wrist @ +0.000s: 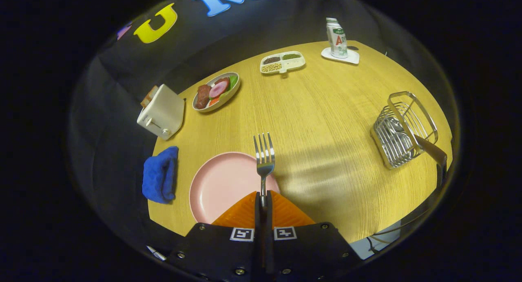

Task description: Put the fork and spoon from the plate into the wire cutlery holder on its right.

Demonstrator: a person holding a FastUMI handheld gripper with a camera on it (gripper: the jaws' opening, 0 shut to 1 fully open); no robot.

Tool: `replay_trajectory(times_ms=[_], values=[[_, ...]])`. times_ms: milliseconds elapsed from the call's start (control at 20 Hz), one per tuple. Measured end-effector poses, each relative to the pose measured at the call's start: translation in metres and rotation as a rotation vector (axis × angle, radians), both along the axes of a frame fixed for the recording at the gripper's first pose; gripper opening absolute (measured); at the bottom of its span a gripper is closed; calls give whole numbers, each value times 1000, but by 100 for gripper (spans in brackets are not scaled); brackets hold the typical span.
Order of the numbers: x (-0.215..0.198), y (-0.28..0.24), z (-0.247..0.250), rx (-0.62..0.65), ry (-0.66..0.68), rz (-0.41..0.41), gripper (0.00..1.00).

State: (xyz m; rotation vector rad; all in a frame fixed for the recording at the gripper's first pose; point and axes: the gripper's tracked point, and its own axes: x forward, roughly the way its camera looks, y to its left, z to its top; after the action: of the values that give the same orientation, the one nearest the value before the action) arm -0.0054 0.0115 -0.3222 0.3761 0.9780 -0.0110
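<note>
My gripper (263,200) is shut on the handle of a metal fork (264,155). The fork's tines point forward and it hangs above the right rim of the pink plate (222,184). The plate itself lies bare just ahead of my fingers, to their left. The wire cutlery holder (401,131) stands on the wooden table far to the right of the plate. A spoon (426,147) lies in the holder, its bowl inside the wires and its brown handle sticking out toward the table's near right edge.
A blue cloth (160,175) lies left of the plate, and a white toaster (161,111) beyond it. Farther back are an oval dish of food (216,92), a divided tray of beans (282,62) and a carton (337,37) on a white coaster. The table edge runs close on the right.
</note>
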Motion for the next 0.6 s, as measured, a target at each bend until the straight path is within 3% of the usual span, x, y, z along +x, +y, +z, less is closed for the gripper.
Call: replay_trajectory(times_ms=[600], values=[[-19, -92, 28, 43, -68, -297, 4]])
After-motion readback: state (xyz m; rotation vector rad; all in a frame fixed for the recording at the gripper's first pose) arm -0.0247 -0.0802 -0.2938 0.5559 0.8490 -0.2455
